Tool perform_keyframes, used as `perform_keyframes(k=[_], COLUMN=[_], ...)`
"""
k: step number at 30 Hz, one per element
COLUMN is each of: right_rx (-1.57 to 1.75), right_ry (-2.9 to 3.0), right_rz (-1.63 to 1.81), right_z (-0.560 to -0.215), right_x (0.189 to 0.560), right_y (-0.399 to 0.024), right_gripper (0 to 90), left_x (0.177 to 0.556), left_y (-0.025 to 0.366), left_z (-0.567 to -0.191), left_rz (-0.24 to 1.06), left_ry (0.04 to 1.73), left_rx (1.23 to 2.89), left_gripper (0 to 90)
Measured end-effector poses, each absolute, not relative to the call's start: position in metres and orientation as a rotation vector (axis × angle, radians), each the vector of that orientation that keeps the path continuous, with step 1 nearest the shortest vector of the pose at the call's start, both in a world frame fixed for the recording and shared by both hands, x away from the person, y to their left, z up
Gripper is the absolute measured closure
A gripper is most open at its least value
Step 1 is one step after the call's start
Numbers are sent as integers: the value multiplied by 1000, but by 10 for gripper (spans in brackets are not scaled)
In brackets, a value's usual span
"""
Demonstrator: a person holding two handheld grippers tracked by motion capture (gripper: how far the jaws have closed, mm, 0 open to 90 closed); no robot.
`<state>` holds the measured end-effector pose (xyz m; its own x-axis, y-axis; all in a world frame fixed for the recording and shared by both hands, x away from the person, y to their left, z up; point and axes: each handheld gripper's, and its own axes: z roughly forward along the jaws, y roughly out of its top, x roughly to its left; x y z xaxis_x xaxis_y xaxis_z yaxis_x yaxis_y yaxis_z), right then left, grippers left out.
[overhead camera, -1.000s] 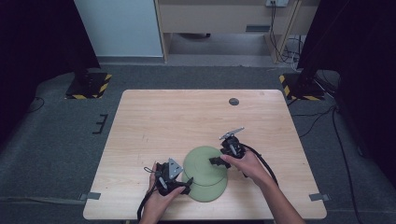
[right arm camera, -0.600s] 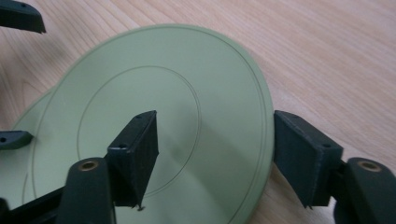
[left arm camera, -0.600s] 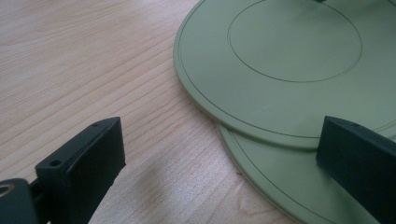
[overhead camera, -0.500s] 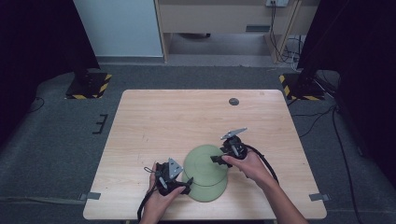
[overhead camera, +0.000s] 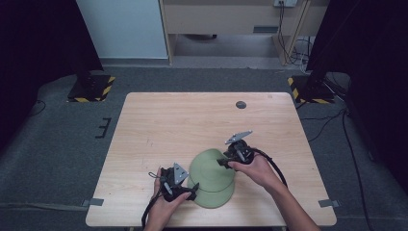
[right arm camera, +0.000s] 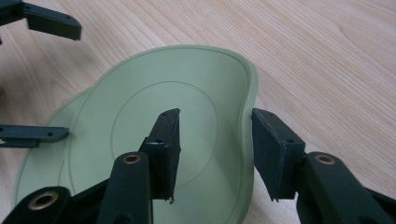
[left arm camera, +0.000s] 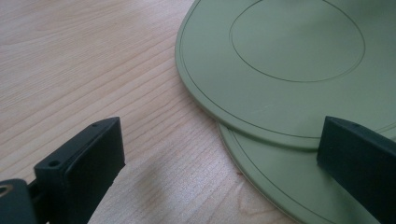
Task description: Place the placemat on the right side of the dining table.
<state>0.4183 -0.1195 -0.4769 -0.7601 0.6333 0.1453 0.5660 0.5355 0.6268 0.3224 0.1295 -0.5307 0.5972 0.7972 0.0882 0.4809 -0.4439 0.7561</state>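
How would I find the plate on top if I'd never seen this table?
Look at the near edge of the wooden table, between the two hands. Two green plates overlap there. The top plate is the farther one, its rim tipped up between the right gripper jaws.

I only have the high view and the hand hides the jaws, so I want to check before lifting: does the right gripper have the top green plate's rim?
Observer: The rim of the upper plate stands between the jaws of the right gripper, one jaw inside, one outside. They have just been closing, with a gap at the inner jaw.
Operator: Is the plate stiff?
Observer: It looks soft: its rim bends in a wave near the jaws.
Operator: And the left gripper?
Observer: The left gripper is wide open and grips nothing, one jaw over the bare table, the other above the lower plate.
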Motion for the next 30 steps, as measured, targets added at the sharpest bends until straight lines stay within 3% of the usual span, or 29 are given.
perform_keyframes(k=[21,30], right_rx=[1042,1071], right_ry=[2682,2680], right_rz=[1058,1075], right_z=[-483,-477], right_x=[421,419], right_y=[-119,-121], right_gripper=[814,844], left_x=[322,321], left_y=[130,129], left_z=[-531,-531], left_rz=[576,583], left_ry=[1005,1001], left_rx=[2118,2119], left_gripper=[4,8])
